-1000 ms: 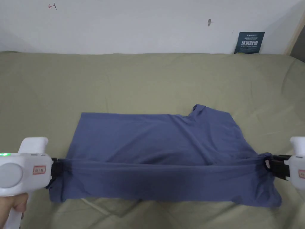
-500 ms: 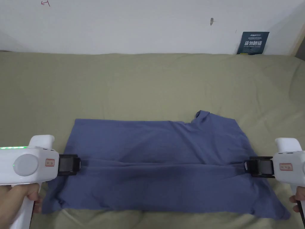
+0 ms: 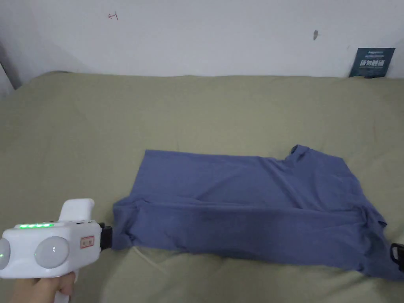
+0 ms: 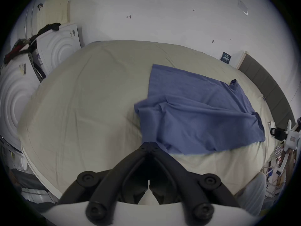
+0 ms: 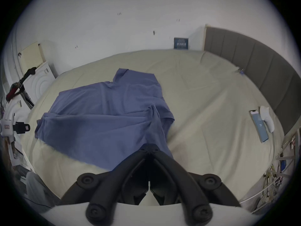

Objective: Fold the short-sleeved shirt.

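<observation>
A: Where's the shirt point(image 3: 252, 209) sitting?
B: Lying on the bed point(image 3: 197, 106), long axis running left to right between the grippers.
A: Jaws?
B: Left gripper point(image 4: 149, 145) is closing on the hem end, right gripper point(image 5: 150, 147) pinching the sleeve end. Each is gripping its own end.
</observation>
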